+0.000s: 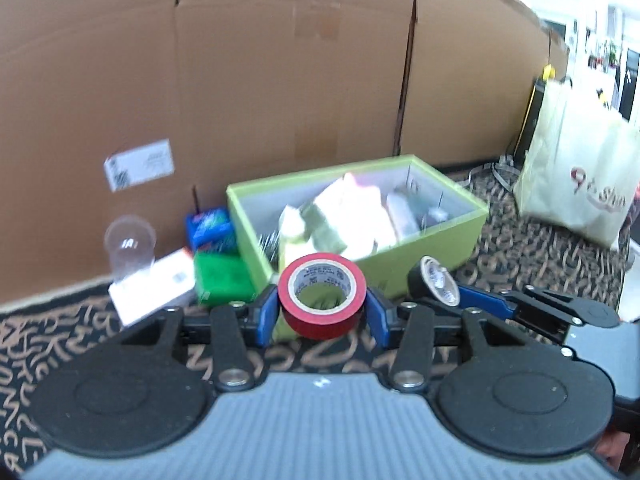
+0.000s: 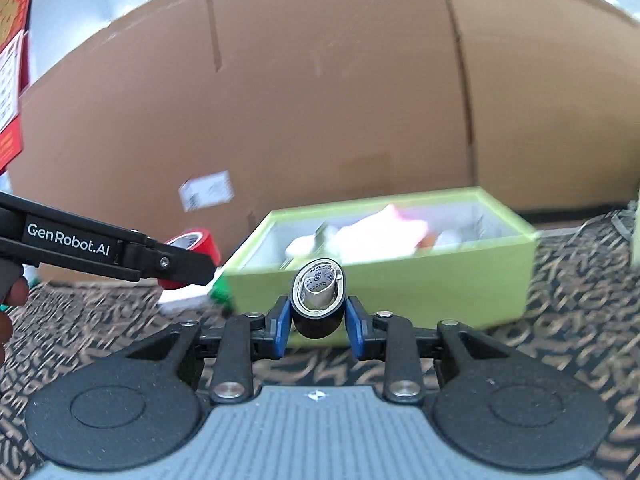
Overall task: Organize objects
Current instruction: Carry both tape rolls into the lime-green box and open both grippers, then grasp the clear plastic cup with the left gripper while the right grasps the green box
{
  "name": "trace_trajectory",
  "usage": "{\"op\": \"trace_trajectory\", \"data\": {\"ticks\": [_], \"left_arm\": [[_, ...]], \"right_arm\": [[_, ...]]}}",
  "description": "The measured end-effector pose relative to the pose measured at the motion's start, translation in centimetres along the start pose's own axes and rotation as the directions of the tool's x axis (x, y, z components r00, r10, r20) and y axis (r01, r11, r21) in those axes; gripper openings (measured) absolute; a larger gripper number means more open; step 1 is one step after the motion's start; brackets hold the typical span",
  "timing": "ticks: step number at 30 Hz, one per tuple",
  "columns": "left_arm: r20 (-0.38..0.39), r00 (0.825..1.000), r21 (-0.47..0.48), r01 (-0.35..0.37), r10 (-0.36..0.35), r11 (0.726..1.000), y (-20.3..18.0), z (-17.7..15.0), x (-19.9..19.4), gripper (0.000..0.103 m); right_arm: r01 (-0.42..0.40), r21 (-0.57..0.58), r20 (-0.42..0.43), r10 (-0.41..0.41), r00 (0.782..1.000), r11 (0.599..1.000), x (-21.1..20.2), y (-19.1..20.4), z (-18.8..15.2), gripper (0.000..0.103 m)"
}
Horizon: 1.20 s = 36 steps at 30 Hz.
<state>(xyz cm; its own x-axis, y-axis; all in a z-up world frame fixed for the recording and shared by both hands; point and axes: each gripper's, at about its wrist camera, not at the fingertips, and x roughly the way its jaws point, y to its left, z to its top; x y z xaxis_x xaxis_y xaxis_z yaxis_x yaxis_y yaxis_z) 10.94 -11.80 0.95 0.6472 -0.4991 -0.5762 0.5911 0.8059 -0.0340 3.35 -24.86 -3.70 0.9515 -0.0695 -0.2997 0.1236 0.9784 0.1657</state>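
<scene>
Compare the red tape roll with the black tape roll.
The red tape roll is larger and keeps a round core; the black tape roll is smaller, its core squashed oval. Red sits in the left hand-held gripper, black in the right hand-held gripper. Both are clamped between blue pads, facing the green box.

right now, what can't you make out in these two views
- Contents of the green box: both views, motion blur and glare; only pale packets show.
- Print inside the red tape roll held by the left hand-held gripper: left wrist view, too small and blurred.
- Black tape roll in the right hand-held gripper: right wrist view, squeezed oval, core print unreadable.
- White shopping bag: left wrist view, cut off by the right edge.
</scene>
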Motion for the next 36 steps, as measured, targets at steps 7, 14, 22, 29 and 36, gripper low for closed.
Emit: {"op": "trace_trajectory", "data": {"ticks": [7, 14, 22, 29, 36], "left_arm": [[0.031, 0.998, -0.015, -0.062, 0.062, 0.998, -0.6, 2.9, 3.4, 0.045], [0.004, 0.995, -0.070, -0.102, 0.103, 0.992, 0.7, 4.8, 7.8, 0.045], [0.076, 0.984, -0.110, -0.153, 0.161, 0.982, 2.5, 2.5, 8.0, 0.103], [0.023, 0.981, -0.146, -0.187, 0.192, 0.971, 3.2, 1.7, 7.1, 0.103], [0.013, 0.980, -0.181, -0.195, 0.201, 0.964, 3.7, 0.9, 4.8, 0.103]], "right_arm": [[0.078, -0.048, 0.066, -0.075, 0.995, 0.996, 1.3, -2.3, 2.7, 0.033], [0.123, -0.064, 0.083, -0.117, 0.990, 0.990, 4.7, -3.5, 4.5, 0.033], [0.129, -0.093, 0.038, -0.126, 0.991, 0.987, 7.2, -5.0, 3.0, 0.065], [0.128, -0.036, 0.062, -0.126, 0.990, 0.991, 5.3, -4.6, 2.1, 0.075], [0.106, -0.036, 0.101, -0.101, 0.990, 0.994, 3.0, -2.9, 2.5, 0.081]]}}
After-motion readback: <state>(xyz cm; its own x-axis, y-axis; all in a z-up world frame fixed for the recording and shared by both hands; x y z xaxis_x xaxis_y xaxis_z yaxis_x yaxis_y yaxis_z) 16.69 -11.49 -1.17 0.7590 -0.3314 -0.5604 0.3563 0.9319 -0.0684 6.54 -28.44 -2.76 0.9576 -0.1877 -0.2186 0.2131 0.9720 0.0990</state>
